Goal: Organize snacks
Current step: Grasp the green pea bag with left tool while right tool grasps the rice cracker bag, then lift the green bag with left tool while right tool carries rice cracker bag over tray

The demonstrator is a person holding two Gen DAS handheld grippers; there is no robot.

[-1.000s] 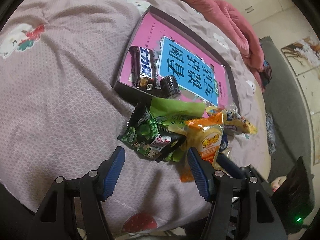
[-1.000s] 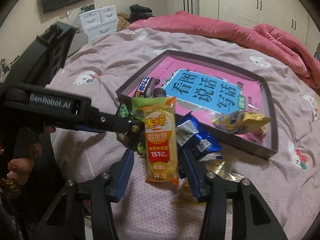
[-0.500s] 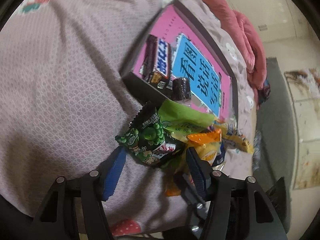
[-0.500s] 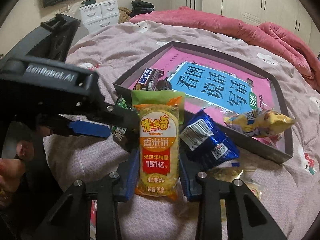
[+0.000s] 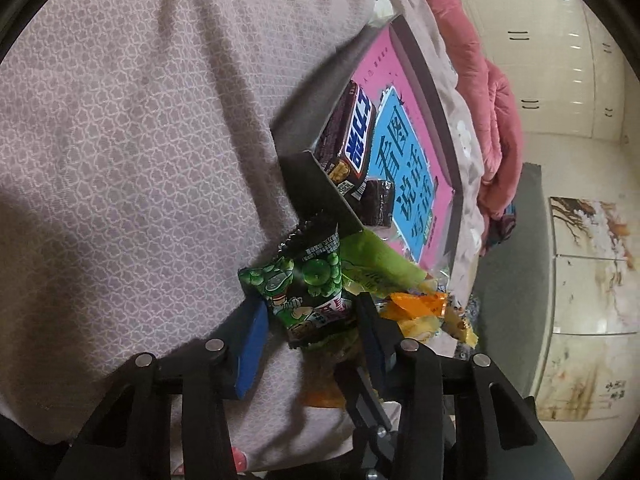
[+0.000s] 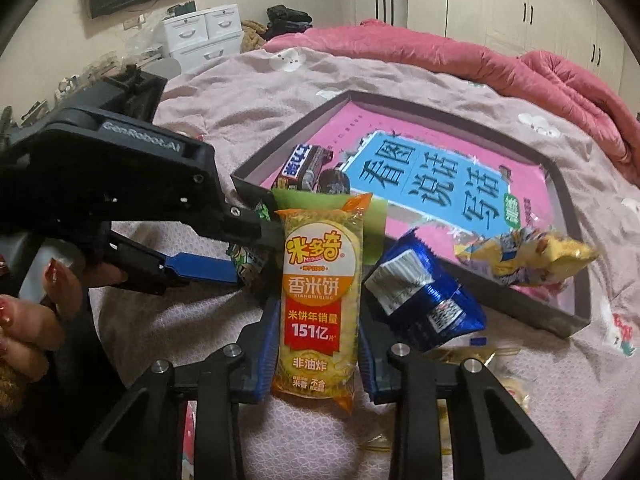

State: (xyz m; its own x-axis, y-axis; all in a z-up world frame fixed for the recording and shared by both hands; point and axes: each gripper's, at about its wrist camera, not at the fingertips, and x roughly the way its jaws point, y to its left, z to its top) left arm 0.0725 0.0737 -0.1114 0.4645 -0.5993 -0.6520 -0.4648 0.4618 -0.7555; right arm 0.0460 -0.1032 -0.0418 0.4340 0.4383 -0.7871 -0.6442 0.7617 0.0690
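On the bed lies a heap of snacks in front of a dark grey tray (image 6: 288,148) with a pink and blue printed floor. My left gripper (image 5: 308,308) has its jaws closing on a green pea packet (image 5: 304,292), and both pads touch its sides. It also shows from the side as the left gripper (image 6: 256,256). My right gripper (image 6: 318,320) is closing on an upright yellow rice cracker packet (image 6: 320,280), pads pressing its edges. A Snickers bar (image 5: 352,132) and a small dark candy (image 5: 378,204) lie in the tray's near corner.
A blue packet (image 6: 424,296) leans on the tray's front wall. A yellow packet (image 6: 532,256) rests on its rim. A light green packet (image 6: 376,220) lies behind the rice crackers. A pink quilt (image 6: 480,60) runs along the far side. A person's hand (image 6: 24,320) holds the left gripper.
The left gripper rolled, sank toward the green pea packet and narrowed its jaws round it. The right jaws narrowed onto the rice cracker packet; that hand stayed in place.
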